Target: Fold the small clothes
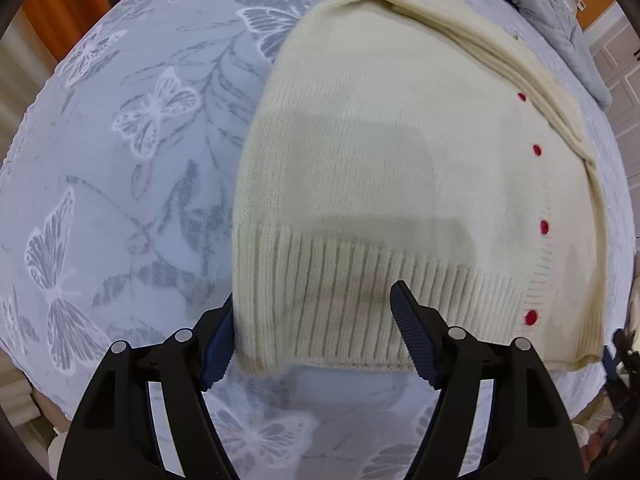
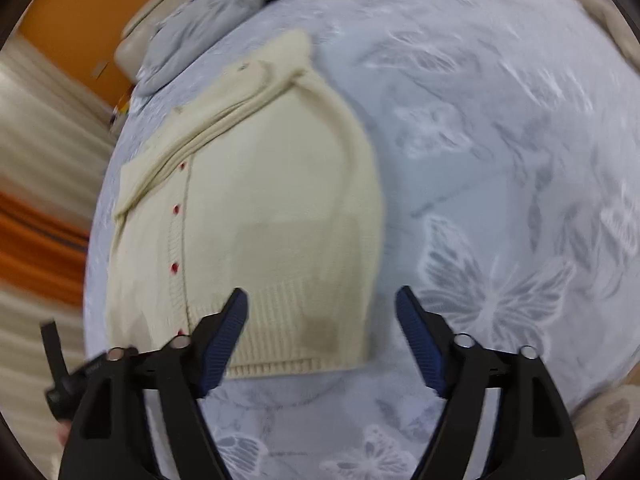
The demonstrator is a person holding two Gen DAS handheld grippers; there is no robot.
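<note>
A small cream knitted cardigan with red buttons (image 1: 360, 184) lies flat on the pale blue butterfly-print bedspread (image 1: 132, 160), its ribbed hem (image 1: 360, 304) toward the near edge. It looks soft, light and floppy (it would sag if lifted by one spot), so that thick hem is probably a good place to pinch. The left claw (image 1: 312, 340) and right claw (image 2: 320, 336) are both wide open, holding nothing. A grey crumpled blanket (image 2: 224, 4) sits at the far edge. No writing can be read.

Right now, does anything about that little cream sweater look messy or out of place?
Mostly tidy. The cream cardigan lies flat on the butterfly-print cover, but its sleeve is bunched diagonally across the top, not squared. A grey garment sits crumpled beyond it.
</note>
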